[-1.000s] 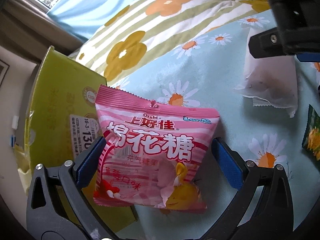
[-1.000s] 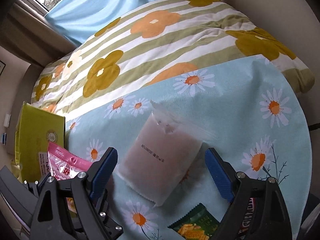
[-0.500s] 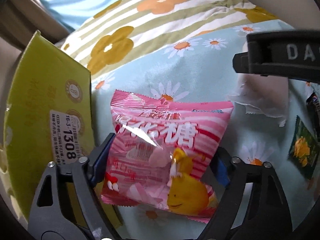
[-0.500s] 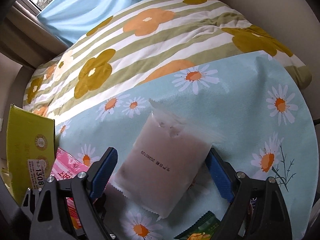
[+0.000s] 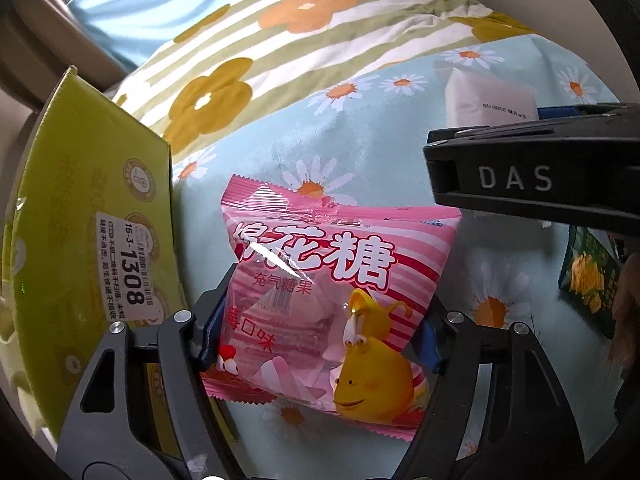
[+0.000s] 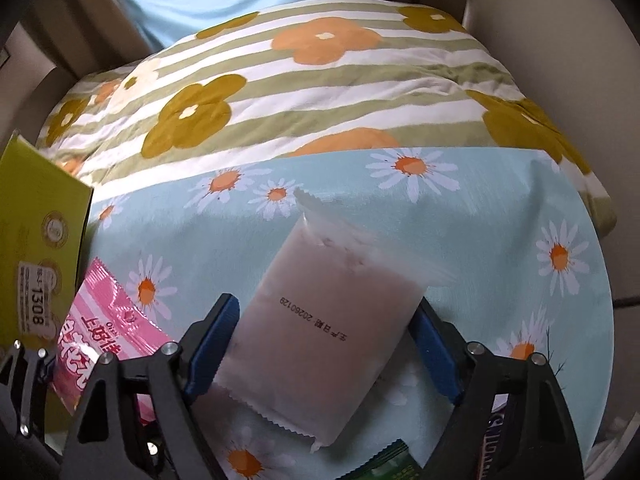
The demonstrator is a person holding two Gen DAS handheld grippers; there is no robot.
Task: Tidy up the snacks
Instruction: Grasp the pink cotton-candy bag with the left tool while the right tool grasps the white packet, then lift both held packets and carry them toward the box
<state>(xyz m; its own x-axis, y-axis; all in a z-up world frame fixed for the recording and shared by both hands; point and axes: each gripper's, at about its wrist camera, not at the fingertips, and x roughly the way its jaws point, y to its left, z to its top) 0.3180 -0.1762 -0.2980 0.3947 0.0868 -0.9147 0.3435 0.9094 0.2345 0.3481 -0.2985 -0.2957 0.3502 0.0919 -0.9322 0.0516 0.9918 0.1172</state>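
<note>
Left wrist view: the left tongs (image 5: 320, 332) have just been closing and are clenched on the pink marshmallow bag (image 5: 326, 300), their blue pads pressing its two side edges low down. The bag is puffed with air, so the likely failure, as I judge it, is the slick film sliding out of the pads on the lift, or the bag twisting because it is caught near its bottom. The yellow-green box (image 5: 92, 240) stands just to the left of the tongs, close enough for the left arm of the tongs to catch on its wall. The other tongs cross the upper right.

Right wrist view: the right tongs (image 6: 322, 352) have also just been closing around the pale frosted packet (image 6: 320, 320), which lies flat on the daisy cloth (image 6: 480, 240) between the pads. Both pads look to be at its edges, but I cannot tell if they press yet. A thin flat packet could buckle or slip under the pads rather than lift. The green packet (image 6: 392, 468) lies just below the tongs.
</note>
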